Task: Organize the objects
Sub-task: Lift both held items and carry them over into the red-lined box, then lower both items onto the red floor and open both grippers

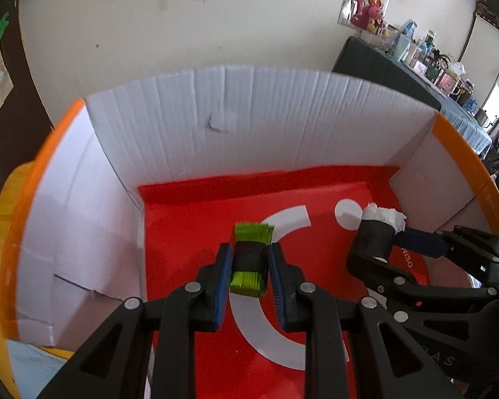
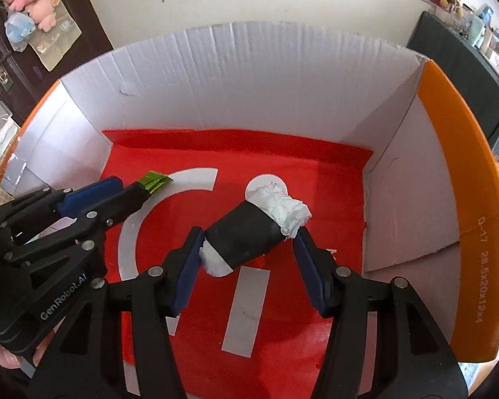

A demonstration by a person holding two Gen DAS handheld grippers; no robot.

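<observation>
Both of my grippers are inside the cardboard box (image 2: 282, 76), above its red floor. My left gripper (image 1: 249, 266) has its fingers pinched on the green packet (image 1: 249, 259), clamped across its black band. My right gripper (image 2: 249, 249) has its fingers against both ends of the white paper roll (image 2: 252, 232), which sits tilted between them.

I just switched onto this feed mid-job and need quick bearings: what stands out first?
Both grippers reach down into an open cardboard box with white walls, orange rim and a bright red floor. The left gripper clamps a green packet with a black band near the floor's middle. To its right, the right gripper holds a white crumpled roll in a black sleeve.
</observation>
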